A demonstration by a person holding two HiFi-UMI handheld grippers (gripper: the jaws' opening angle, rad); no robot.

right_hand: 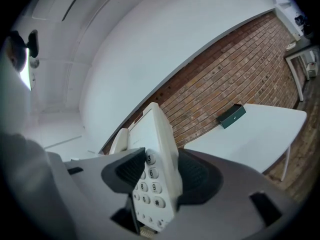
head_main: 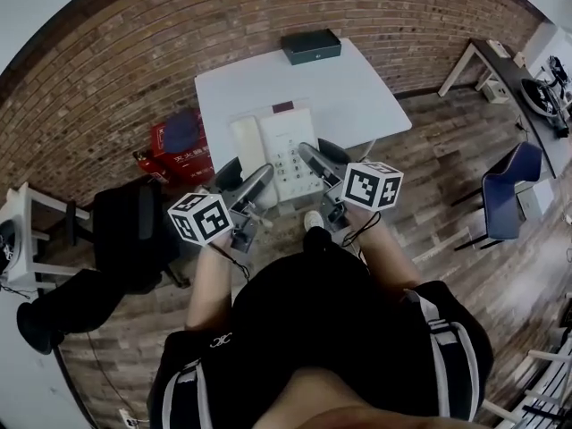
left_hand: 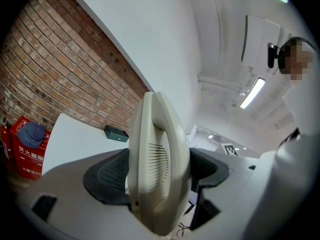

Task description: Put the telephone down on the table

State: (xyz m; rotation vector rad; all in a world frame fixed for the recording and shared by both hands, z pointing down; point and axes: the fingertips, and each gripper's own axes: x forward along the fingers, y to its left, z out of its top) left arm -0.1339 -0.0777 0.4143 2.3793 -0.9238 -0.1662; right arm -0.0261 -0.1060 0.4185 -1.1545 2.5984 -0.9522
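Telephone (head_main: 288, 155), cream with a keypad, is carried between both grippers at the near edge of the white table (head_main: 357, 88). Its long axis runs away from the person toward the brick wall (head_main: 134, 52), and its handset (head_main: 248, 143) lies along its left side. The left gripper (head_main: 243, 186) has its jaws clamped on that handset side; in the left gripper view the ribbed earpiece (left_hand: 157, 156) fills the gap between the dark pads. The right gripper (head_main: 317, 164) is closed on the keypad side, with the number keys (right_hand: 150, 184) pinched between its pads. Both hold the near end, so neither is nearer. Both gripper views look up at wall and ceiling, so the far end is probably tipped upward, off the table. The bare tabletop lies ahead and below, well short of the dark box (head_main: 311, 46) at the far edge.
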